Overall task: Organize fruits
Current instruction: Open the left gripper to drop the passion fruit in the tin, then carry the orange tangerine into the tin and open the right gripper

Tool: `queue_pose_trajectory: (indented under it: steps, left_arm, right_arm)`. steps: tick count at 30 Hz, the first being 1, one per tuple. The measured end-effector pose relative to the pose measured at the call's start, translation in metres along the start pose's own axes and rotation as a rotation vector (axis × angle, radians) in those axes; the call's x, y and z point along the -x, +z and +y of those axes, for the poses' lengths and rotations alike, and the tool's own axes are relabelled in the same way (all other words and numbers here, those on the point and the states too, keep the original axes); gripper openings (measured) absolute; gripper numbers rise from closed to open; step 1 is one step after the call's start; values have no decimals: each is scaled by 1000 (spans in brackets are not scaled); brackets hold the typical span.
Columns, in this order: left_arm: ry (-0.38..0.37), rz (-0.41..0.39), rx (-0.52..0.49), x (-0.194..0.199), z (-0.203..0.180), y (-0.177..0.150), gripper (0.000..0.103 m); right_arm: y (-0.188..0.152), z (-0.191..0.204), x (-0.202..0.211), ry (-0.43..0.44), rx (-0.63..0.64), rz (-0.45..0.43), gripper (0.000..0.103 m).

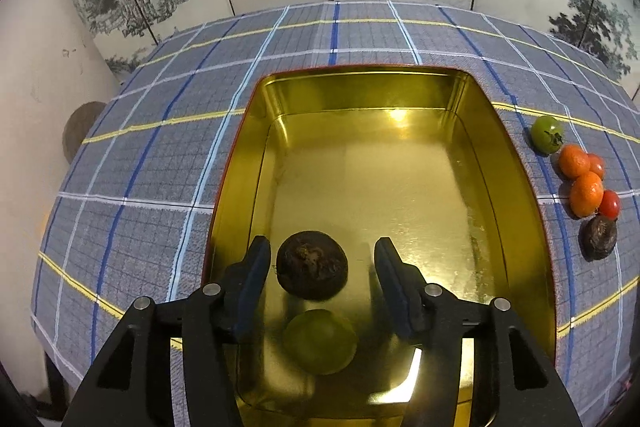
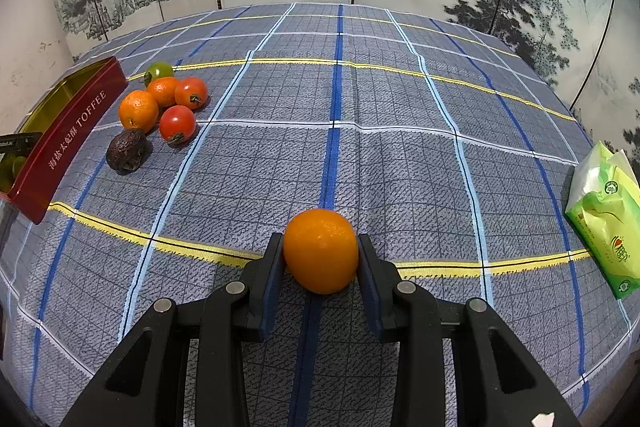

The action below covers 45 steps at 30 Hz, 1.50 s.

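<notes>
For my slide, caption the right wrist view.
Right gripper shut on an orange above the plaid tablecloth.

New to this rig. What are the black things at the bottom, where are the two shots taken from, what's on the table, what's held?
No robot arm: a person holds a pair of tongs in each hand, each with a camera looking along its fingers. In the left view, the left tongs stand open over a gold-lined tin, with a dark brown fruit and a green fruit inside. In the right view, the right tongs grip an orange above the checked tablecloth. Tomatoes, tangerines and a tissue pack also lie there.
</notes>
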State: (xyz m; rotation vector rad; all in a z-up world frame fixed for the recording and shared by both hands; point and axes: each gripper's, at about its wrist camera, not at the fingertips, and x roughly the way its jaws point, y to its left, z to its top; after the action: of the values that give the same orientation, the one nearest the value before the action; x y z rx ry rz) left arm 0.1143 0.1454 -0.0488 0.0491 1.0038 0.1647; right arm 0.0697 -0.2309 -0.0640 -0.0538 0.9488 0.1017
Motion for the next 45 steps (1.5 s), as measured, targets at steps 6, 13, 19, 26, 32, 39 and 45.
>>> queue_pose_trajectory:
  steps: [6,13,19,26,32,39,45]
  left_arm:
    - [6,-45,-4,18,-5,-4,63]
    - [-17,-79,14,36,-8,-12,70]
    - [-14,-98,30,45,-7,-21,75]
    - [-27,-104,65,55,-4,-33,80]
    - [-15,-131,105,69,7,-39,85]
    - [-1,-118,173,74,29,-47,86]
    - [9,-115,214,78,45,-54,86]
  right_arm:
    - [-1,-1,0,-1,-2,2,32]
    - [-1,0,0,-7,-6,10,31]
    - [5,10,0,4,10,21,30]
    - [26,40,18,65,61,-23,30]
    - [46,89,34,172,144,-66,30]
    - [57,158,43,303,256,-74,30]
    - [62,206,47,380,342,-69,30]
